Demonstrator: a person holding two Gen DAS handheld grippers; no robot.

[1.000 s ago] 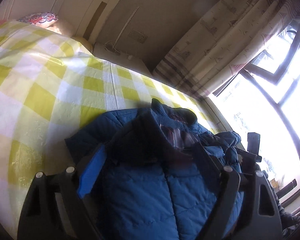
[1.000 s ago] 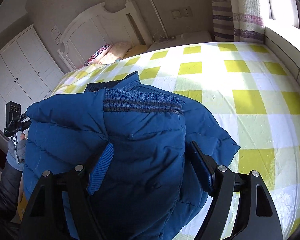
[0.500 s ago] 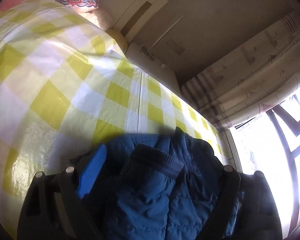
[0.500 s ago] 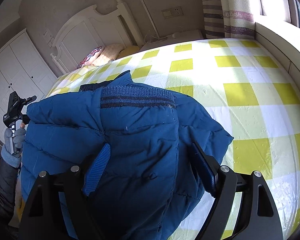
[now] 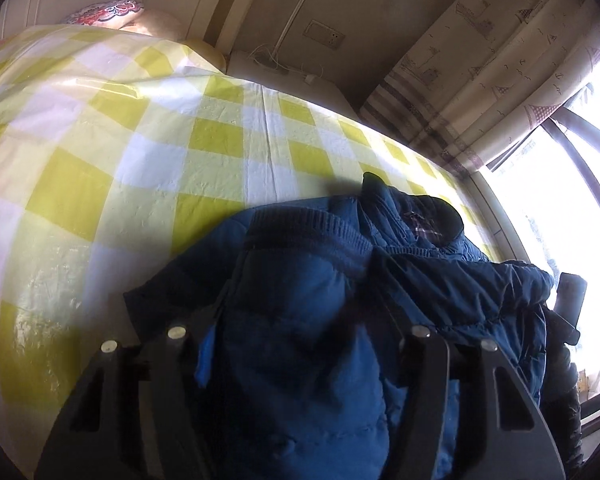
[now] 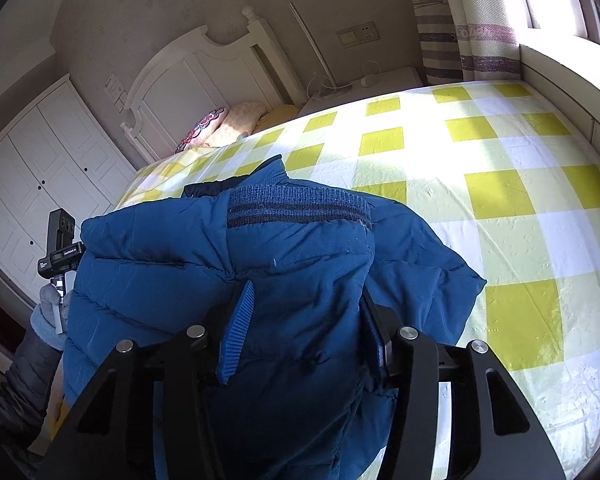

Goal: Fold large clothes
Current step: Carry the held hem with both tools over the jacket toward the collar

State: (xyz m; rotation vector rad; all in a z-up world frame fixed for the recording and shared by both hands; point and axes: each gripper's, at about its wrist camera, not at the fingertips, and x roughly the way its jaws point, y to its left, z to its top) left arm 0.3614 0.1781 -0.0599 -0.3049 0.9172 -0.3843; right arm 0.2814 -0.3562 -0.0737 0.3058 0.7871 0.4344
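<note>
Here the left gripper [image 5: 300,316] is clenched on a sleeve of the one blue jacket [image 5: 316,352], padded cloth bulging between its fingers and hiding the tips. The right gripper [image 6: 304,312] likewise grasps the jacket [image 6: 300,280] by another sleeve, its ribbed cuff [image 6: 298,206] lying just ahead. The jacket rests heaped on the bed [image 6: 500,200] near its foot, blocking both cameras' lower view. Beyond it spreads the yellow check sheet [image 5: 140,140], then two pillows [image 6: 220,124] against the headboard [image 6: 192,76], a wardrobe [image 6: 48,160] and a curtain [image 5: 480,60] by the window
</note>
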